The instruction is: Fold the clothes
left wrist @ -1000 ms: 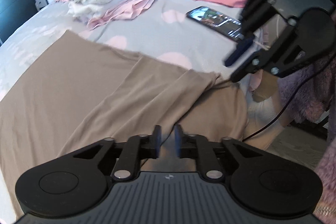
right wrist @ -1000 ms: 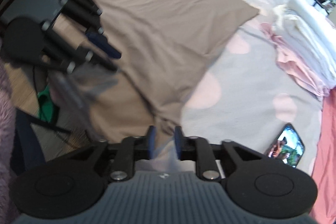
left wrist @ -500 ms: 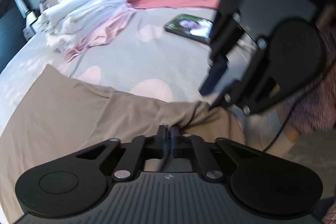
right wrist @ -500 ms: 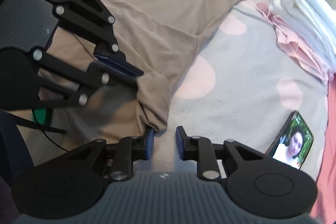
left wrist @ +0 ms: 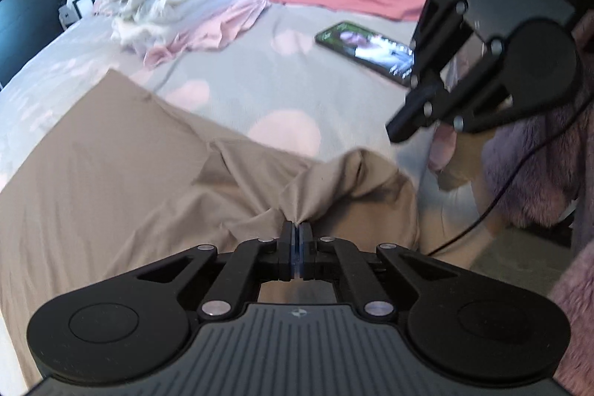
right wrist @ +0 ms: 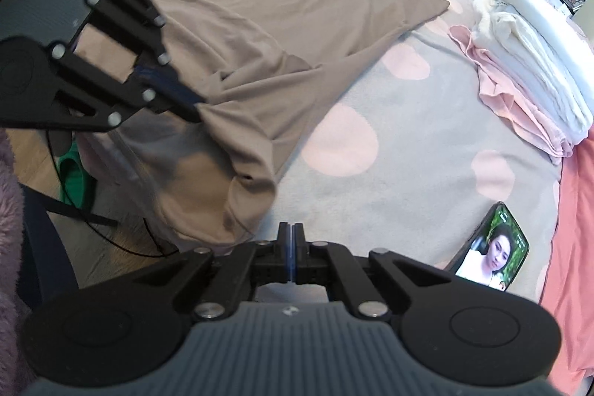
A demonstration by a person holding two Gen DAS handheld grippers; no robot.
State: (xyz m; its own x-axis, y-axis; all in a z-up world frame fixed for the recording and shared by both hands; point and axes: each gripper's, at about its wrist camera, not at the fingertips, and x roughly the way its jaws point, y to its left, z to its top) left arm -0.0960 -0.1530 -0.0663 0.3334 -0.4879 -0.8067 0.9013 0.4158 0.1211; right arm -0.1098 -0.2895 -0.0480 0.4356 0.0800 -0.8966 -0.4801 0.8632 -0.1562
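Left gripper (left wrist: pixel 296 229) clamped on bunched fold of brown garment (left wrist: pixel 111 180) near bed edge (left wrist: pixel 427 151). Right gripper (right wrist: pixel 291 229) closed on nothing, fingers together over grey bedspread (right wrist: pixel 389 173) just beside garment hem. Garment lies half flat, wrinkled. Bare bedspread beyond; phone (right wrist: pixel 490 247), folded pile (right wrist: pixel 531 62) farther off. Both grippers angled downward.
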